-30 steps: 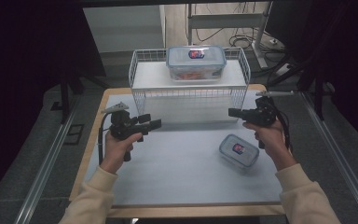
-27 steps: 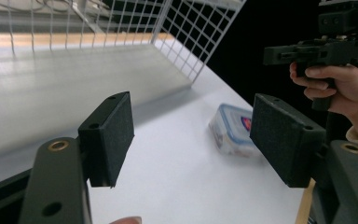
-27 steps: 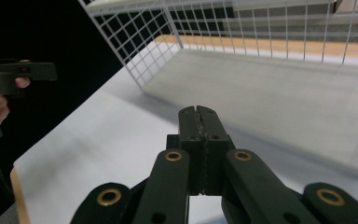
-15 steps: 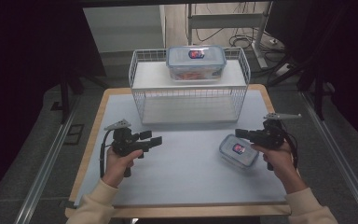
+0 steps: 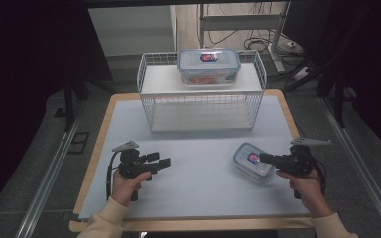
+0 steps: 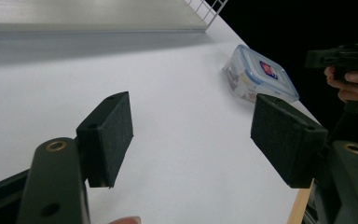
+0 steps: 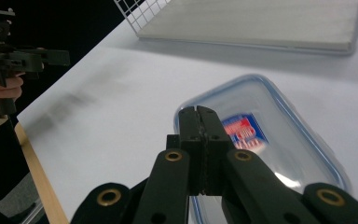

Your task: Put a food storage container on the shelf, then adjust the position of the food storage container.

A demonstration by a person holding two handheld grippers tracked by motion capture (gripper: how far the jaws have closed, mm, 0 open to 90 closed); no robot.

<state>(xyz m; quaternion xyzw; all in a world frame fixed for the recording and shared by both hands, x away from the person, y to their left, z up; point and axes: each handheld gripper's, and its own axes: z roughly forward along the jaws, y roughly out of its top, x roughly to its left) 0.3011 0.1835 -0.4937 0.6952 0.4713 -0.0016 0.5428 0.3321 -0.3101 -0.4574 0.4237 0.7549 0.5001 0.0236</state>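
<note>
small container (image 5: 252,161) near table edge (image 5: 297,144), clear centre

The left claw (image 5: 164,162) points level toward the right one, jaws standing wide apart with nothing between them. The right claw (image 5: 263,157) points back at it, jaws pressed together, empty.

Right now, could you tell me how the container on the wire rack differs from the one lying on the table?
The rack container is the larger of the two; the table container is smaller. The rack container sits square on top of the wire rack at the far side, while the table container lies askew on the white table under the shut right gripper. The rack container shows reddish contents; the table container's are unclear. Both are clear, with blue-rimmed lids and a red-and-blue label.
</note>
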